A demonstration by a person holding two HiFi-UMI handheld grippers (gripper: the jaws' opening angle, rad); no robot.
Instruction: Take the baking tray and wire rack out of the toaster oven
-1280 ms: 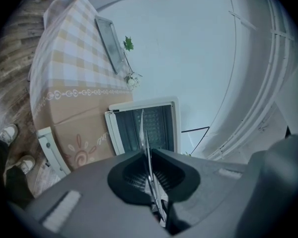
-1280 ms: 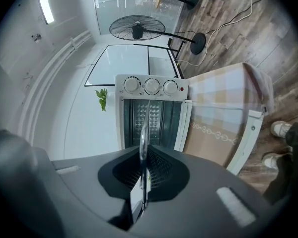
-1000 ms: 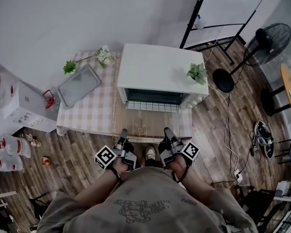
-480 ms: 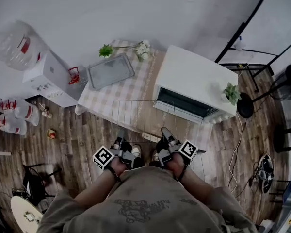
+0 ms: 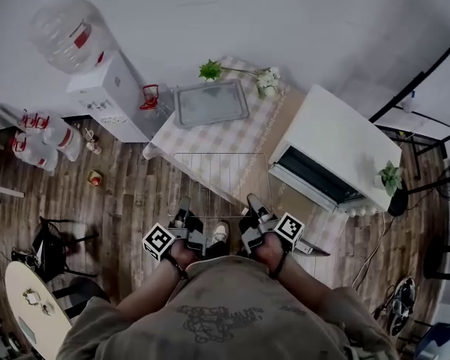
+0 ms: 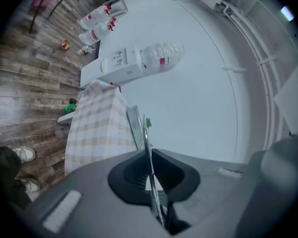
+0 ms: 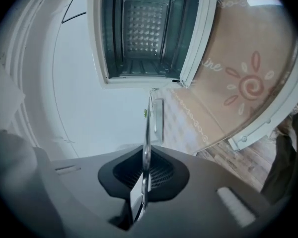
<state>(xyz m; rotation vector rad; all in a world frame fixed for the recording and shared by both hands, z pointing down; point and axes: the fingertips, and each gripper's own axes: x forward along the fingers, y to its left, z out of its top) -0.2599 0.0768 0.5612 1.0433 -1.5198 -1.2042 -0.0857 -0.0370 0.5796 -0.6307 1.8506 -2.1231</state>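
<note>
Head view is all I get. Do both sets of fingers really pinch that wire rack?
Observer: Yes. The left gripper view shows the left gripper shut on the rack, its fingers clamping the edge wire.
Operator: And the right?
Observer: Same: the right gripper is shut on the rack, seen edge-on.
Operator: Anything left inside the oven?
Observer: The right gripper view looks straight into the oven: empty.

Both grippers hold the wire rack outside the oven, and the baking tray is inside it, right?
No. The baking tray lies on the checked table, not in the oven; the head view shows it. The left gripper and right gripper do hold the wire rack outside.
</note>
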